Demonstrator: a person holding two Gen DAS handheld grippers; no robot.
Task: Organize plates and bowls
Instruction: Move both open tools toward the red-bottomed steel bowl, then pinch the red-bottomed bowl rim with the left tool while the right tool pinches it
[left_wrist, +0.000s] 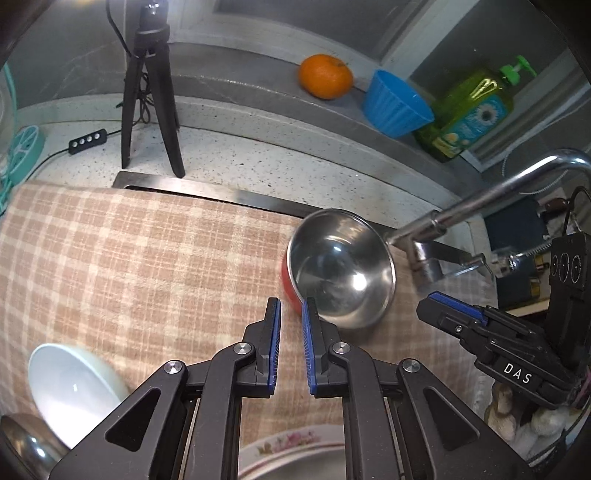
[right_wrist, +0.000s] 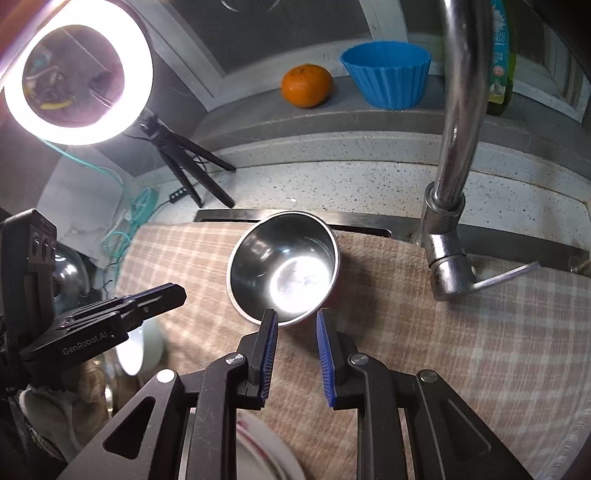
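Two hand-held grippers hover near steel bowl's (left_wrist: 341, 267) front rim.

Orange (left_wrist: 325, 81) on ledge beside green soap bottle (left_wrist: 472, 110); black tripod (left_wrist: 149, 92) on speckled counter (left_wrist: 258, 155); faucet (right_wrist: 458, 147).

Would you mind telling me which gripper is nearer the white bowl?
Left. The left gripper hangs just right of the white bowl; the right gripper is farther right, by the steel bowl.
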